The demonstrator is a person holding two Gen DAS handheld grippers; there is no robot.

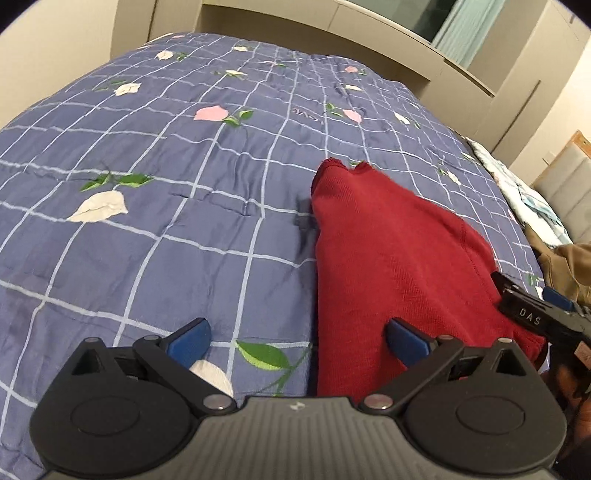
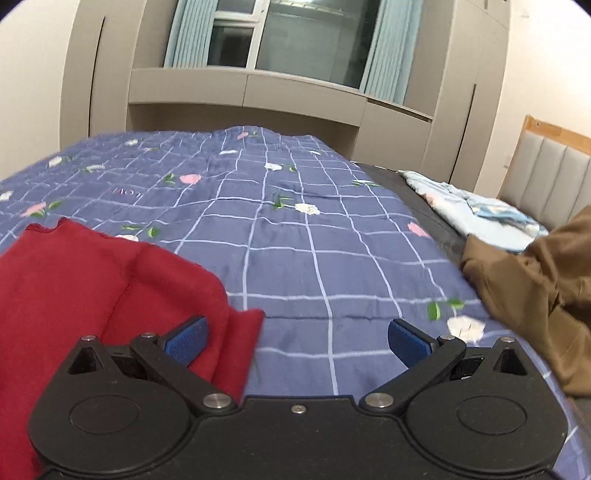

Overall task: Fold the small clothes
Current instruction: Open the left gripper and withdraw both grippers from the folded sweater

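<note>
Blue checked floral quilt [image 2: 332, 240], grey wardrobe [image 2: 295, 92], curtained window [image 2: 306, 40], padded headboard [image 2: 546, 173]

A bed [image 2: 295, 258] under a blue grid-patterned floral quilt fills the room; grey built-in cabinets [image 2: 303, 96] frame a window [image 2: 306, 40] (pale teal curtains [image 2: 188, 33]), beside a padded headboard [image 2: 546, 173].

Red garment [image 2: 92, 280] ran off the left frame edge. Brown garment [image 2: 535, 295] was cut off right. Right gripper [image 1: 532, 317] was mostly out of the left view.

Red garment [image 1: 399, 266] beside spread left tool [image 1: 299, 341]
</note>
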